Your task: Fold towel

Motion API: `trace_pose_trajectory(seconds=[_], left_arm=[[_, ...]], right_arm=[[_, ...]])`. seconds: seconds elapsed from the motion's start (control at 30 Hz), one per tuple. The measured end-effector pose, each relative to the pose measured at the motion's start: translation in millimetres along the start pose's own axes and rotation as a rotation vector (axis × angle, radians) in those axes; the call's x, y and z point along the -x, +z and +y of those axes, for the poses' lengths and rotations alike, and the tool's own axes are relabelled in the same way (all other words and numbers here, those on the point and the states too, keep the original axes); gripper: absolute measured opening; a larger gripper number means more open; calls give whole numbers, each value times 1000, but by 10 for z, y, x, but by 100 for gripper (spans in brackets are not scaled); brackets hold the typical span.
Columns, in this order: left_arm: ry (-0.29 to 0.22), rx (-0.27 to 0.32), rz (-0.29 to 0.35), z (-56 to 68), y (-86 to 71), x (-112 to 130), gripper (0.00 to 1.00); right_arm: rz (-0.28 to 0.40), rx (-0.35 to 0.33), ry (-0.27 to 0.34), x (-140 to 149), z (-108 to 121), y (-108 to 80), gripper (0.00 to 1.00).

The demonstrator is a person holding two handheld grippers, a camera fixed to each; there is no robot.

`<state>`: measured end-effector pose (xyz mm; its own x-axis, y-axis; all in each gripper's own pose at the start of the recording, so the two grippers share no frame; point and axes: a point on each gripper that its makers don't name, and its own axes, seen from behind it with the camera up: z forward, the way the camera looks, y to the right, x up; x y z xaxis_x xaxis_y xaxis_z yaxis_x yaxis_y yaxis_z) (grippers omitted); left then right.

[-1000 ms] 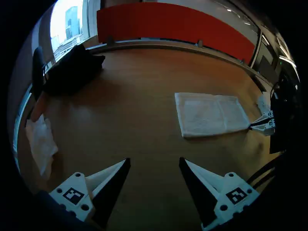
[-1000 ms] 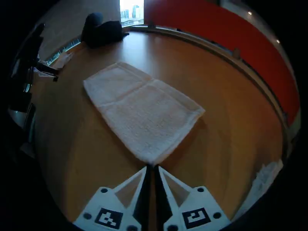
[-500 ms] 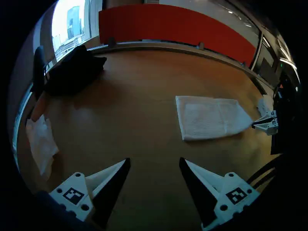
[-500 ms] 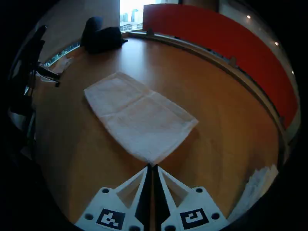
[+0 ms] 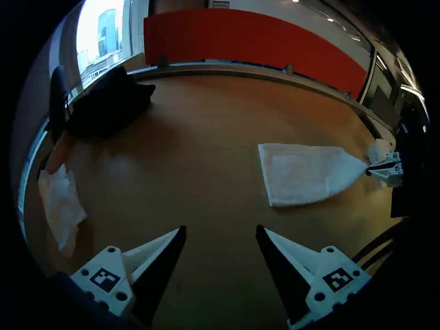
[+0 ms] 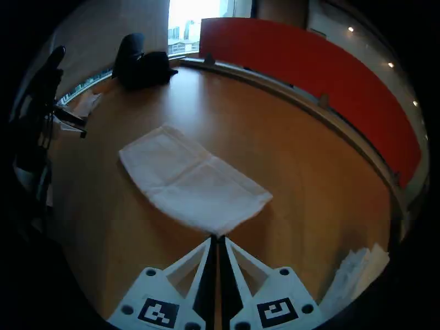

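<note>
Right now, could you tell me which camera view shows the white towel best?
The right gripper view: the white towel lies large and central, its near corner pinched by the right gripper. The left gripper view shows it smaller, off to one side.

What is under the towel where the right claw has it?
Bare wooden table shows all around the towel. The right claw is shut on its near corner, which seems lifted a little, with shadow beneath. Anything under the flat part is covered by the cloth.
</note>
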<state>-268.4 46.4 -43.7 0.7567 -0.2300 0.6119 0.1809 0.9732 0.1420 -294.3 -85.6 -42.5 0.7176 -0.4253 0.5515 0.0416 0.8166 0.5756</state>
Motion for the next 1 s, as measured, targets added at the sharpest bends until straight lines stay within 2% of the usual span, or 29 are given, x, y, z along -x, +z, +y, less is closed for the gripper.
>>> trace_pose_trajectory(seconds=[0.37,0.57,0.77,1.0], left_arm=[[-7,0,3,-14,-20,-4,94],[-20,-4,11,-57,-60,4,94],[-45,-13,20,-109,-130,32,94],[-74,-17,32,-136,-224,72,94]], right_arm=[[28,-6,-41,-244,30,-54,4],[59,-28,-94,-563,-27,-25,4],[90,-71,-157,-934,-179,74,4],[112,-138,-236,-1309,-493,255,4]])
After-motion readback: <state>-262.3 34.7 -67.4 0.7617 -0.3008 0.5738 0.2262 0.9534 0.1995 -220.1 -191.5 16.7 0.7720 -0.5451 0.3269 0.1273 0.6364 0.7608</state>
